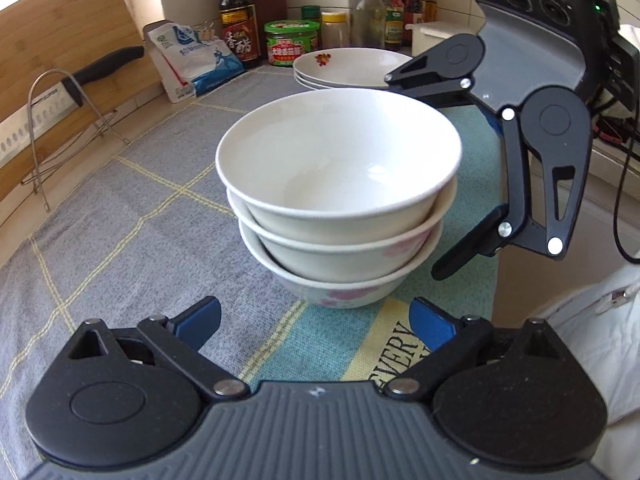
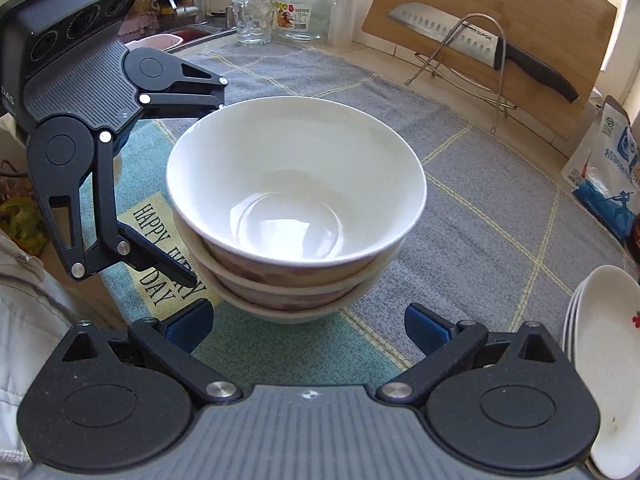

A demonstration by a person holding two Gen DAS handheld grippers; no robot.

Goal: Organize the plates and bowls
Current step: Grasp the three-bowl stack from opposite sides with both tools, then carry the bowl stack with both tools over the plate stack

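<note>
Three white bowls with pink flower prints stand nested in one stack [image 1: 336, 200] on the grey checked cloth; the stack also shows in the right wrist view [image 2: 296, 200]. A stack of white plates [image 1: 344, 68] sits behind the bowls, and at the right edge of the right wrist view [image 2: 600, 360]. My left gripper [image 1: 316, 320] is open and empty, just short of the stack's base. My right gripper [image 2: 308, 320] is open and empty, facing the stack from the other side. Each gripper shows in the other's view, open beside the bowls [image 1: 412, 176] [image 2: 208, 192].
A bamboo cutting board with a knife on a wire rack [image 1: 60, 92] leans at the wall [image 2: 492, 48]. Sauce bottles and jars [image 1: 292, 40] and a salt bag [image 1: 196, 60] stand at the back. A glass and a jar [image 2: 280, 12] stand near the sink.
</note>
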